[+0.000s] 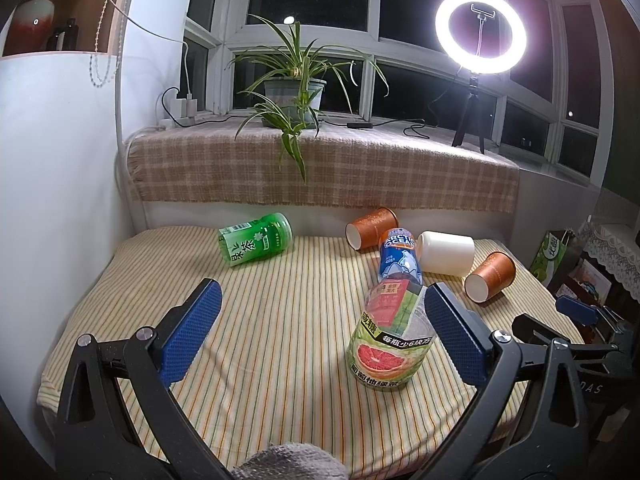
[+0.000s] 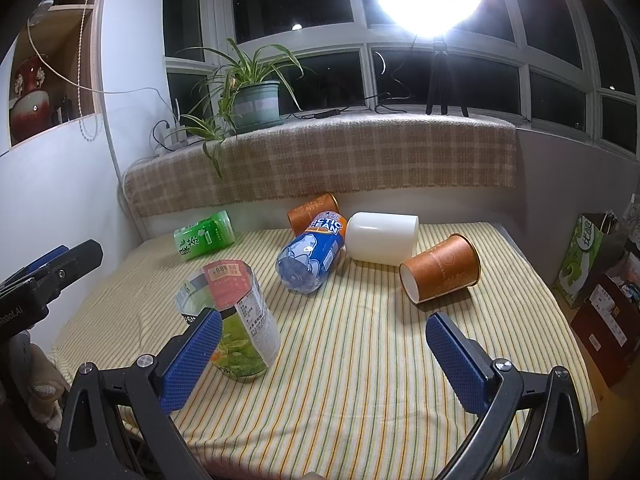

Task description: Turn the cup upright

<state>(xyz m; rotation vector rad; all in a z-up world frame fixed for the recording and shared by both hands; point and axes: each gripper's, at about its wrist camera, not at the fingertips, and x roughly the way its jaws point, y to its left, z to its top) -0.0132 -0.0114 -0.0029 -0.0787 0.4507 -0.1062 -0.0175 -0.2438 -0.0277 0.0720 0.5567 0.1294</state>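
Note:
Several cut-bottle and paper cups are on a striped cloth. A grapefruit-label cup (image 1: pixel 390 340) (image 2: pixel 236 320) stands upright, close to my left gripper's right finger and my right gripper's left finger. Lying on their sides are a blue Arctic Ocean cup (image 1: pixel 400 258) (image 2: pixel 312 254), a white cup (image 1: pixel 446 253) (image 2: pixel 380 242), a green tea cup (image 1: pixel 256 244) (image 2: pixel 204 240), and two orange paper cups (image 1: pixel 490 276) (image 2: pixel 442 274), (image 1: pixel 370 228) (image 2: pixel 312 210). My left gripper (image 1: pixel 320 328) is open and empty. My right gripper (image 2: pixel 324 356) is open and empty.
A checked cloth covers the window ledge (image 1: pixel 320 168) behind the table, with a potted plant (image 1: pixel 294 96) and a lit ring light on a tripod (image 1: pixel 480 32). A white wall (image 1: pixel 56 200) is at left. Bags and boxes (image 2: pixel 588 260) stand past the right edge.

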